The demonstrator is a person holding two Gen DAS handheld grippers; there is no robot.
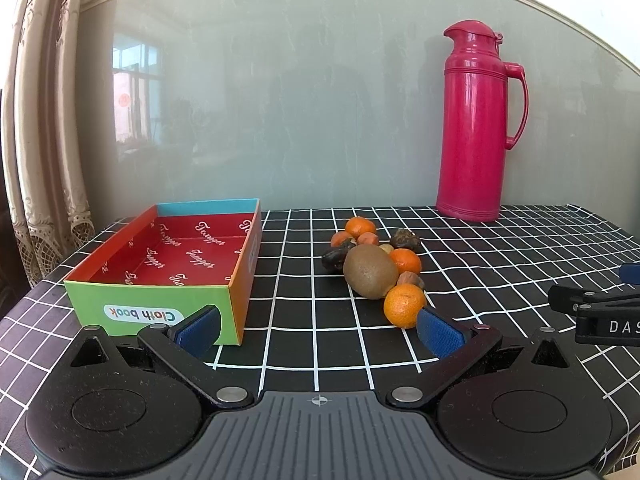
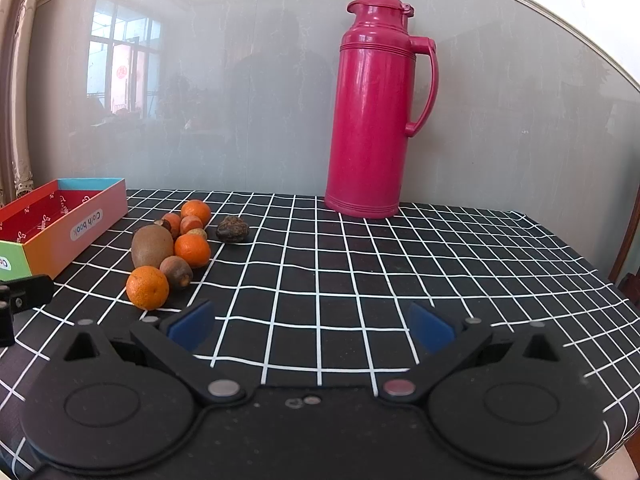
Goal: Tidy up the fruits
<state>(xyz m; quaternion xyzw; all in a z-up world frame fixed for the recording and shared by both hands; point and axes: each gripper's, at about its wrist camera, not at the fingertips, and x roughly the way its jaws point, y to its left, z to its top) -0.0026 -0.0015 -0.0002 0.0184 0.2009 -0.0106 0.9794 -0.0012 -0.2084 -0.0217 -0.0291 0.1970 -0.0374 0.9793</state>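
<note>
Vacuum flask [image 1: 476, 120], magenta-pink plastic, hinged lid, side handle: stands upright at the table's back edge against the wall. Tablecloth [image 2: 360, 264], black with white grid lines: covers the tabletop. Wall panel [image 1: 280, 100], glossy grey-green, reflecting a window. Curtain [image 1: 36, 128], beige lace-trimmed, at far left.

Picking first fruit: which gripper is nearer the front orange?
Left. The left gripper has the front orange just beside its right finger; the right gripper sits farther off to the orange's right.
</note>
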